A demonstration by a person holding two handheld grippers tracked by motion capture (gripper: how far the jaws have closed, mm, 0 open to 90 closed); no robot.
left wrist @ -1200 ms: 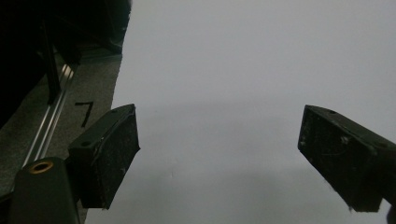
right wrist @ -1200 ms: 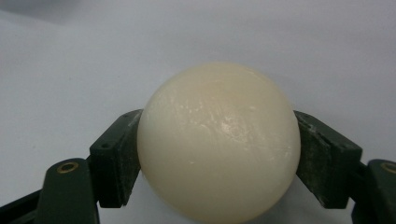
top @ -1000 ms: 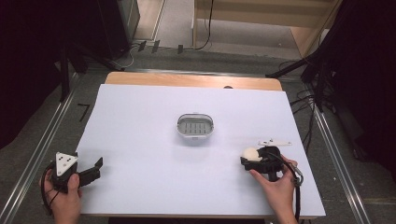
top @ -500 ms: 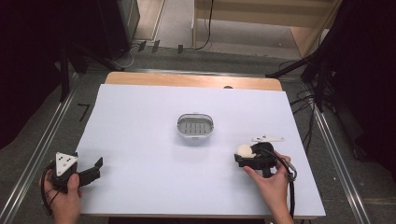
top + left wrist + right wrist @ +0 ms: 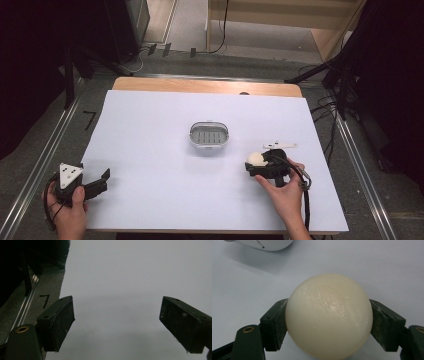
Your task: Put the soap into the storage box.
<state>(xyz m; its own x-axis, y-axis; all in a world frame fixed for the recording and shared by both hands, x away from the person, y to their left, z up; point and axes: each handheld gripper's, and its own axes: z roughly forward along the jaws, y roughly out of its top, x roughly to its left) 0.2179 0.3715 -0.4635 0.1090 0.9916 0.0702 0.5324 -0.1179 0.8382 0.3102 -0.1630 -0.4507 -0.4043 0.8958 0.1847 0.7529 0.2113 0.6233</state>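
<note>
I see a wooden table (image 5: 150, 84) almost wholly covered by a white sheet (image 5: 150, 130); a strip of bare wood shows along the far edge. Near the sheet's centre sits an oval metal dish (image 5: 209, 136) with a ridged insert. To its right, well apart, a small white flat piece (image 5: 280, 145) lies on the sheet. The sheet's left edge overhangs grey floor (image 5: 50, 145).

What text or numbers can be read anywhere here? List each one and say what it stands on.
"7": a black handwritten figure on the grey floor left of the table, beside the metal rail; it also shows in the left gripper view.
No other writing is legible: the cream soap bar, the soap dish, the white sheet and both grippers carry no readable marks.
</note>
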